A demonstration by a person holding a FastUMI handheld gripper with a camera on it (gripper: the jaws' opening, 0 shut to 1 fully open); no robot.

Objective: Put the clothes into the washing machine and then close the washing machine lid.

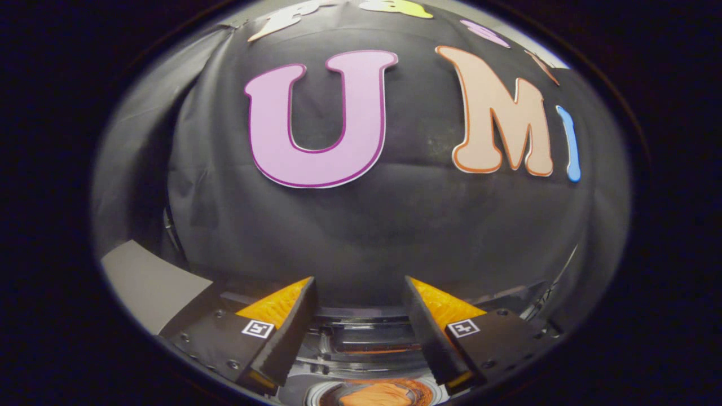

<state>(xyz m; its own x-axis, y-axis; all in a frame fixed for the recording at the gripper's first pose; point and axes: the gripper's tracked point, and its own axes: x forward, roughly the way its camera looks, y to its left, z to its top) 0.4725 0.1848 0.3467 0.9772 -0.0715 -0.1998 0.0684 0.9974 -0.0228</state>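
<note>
Ahead, the booth's black cloth wall [361, 225] rises beyond the fingers. Below the gripper [358, 293], whose fingers are spread apart with nothing between them, the washing machine [366, 344] lies partly cut off; orange clothes [377, 395] sit in its round opening, barely visible.

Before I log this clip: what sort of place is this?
Likely a cloth-walled recording booth. Black cloth wall ahead; the open tool holds nothing, above what may be a washing machine's rim, orange clothes below.
</note>
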